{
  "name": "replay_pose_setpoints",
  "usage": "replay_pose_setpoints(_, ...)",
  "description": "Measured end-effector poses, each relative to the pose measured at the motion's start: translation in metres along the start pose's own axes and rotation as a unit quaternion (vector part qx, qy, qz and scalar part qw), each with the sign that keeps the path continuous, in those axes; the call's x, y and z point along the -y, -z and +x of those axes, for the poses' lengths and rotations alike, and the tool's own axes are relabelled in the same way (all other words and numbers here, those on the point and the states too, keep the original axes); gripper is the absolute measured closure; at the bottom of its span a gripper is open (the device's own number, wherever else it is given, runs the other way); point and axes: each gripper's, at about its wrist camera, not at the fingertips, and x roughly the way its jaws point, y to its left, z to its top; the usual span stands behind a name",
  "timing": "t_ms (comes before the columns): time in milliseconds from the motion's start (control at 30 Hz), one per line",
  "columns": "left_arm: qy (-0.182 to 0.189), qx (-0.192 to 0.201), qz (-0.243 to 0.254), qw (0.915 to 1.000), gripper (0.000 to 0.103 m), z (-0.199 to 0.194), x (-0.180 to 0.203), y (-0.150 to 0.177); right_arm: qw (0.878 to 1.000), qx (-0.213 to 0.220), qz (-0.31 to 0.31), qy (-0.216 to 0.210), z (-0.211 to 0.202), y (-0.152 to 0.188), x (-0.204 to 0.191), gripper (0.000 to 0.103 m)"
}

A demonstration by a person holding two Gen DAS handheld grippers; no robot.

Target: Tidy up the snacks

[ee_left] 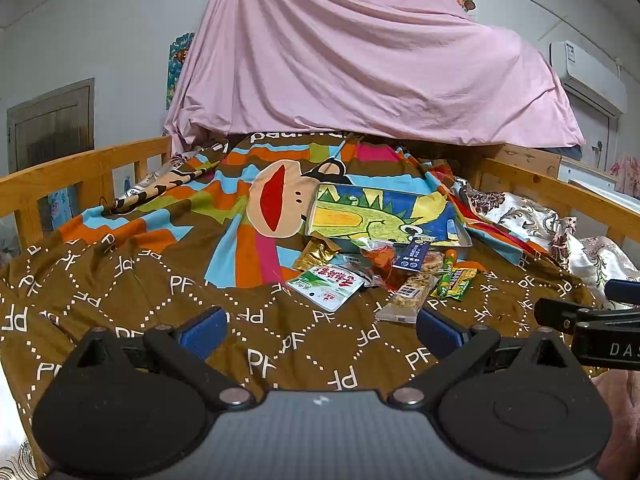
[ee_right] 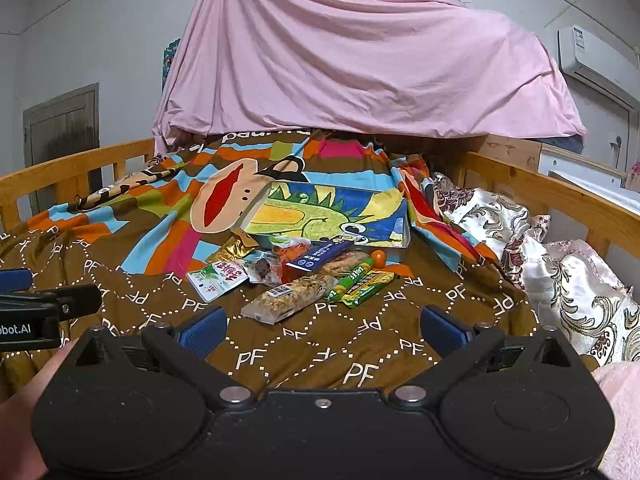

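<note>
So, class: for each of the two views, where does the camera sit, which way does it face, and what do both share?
Left wrist: sits behind the open left gripper, faces along the bed to the pink draped sheet; the right gripper shows at the right edge.
Right wrist: sits behind the open right gripper, same heading; the left gripper and a hand show at left.
Shared: the snack pile with its clear-wrapped cereal bar and the dinosaur-print tray.

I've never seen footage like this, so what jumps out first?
A huge pink sheet drapes across the back. Below it lies a bright cartoon-monkey bedspread, with a heap of snack packets before a dinosaur-print box. Each open gripper frames the foreground.
</note>
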Motion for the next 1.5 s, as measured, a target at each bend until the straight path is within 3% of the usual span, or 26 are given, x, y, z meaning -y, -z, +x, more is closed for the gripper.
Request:
replay_pose_setpoints(733, 0.001, -0.008, -0.006, 0.9999, 0.000, 0.002, 0.003, 0.007, 1.000, -0.002, -0.001, 0.000, 0.001, -0.001, 0.000, 0.000)
replay_pose_setpoints(1267, -0.003, -0.040, -0.006, 0.9992, 0.000, 0.012, -0.003, 0.007, 1.000, -0.005, -0.003, 0.000, 0.004, 0.000, -0.001, 0.000)
replay_pose_setpoints(1500, -0.006, -0.048, -0.003, 0.9988, 0.000, 0.021, -0.003, 0.004, 0.999, -0.044, -0.010, 0.007, 0.019, -0.001, -0.003, 0.000)
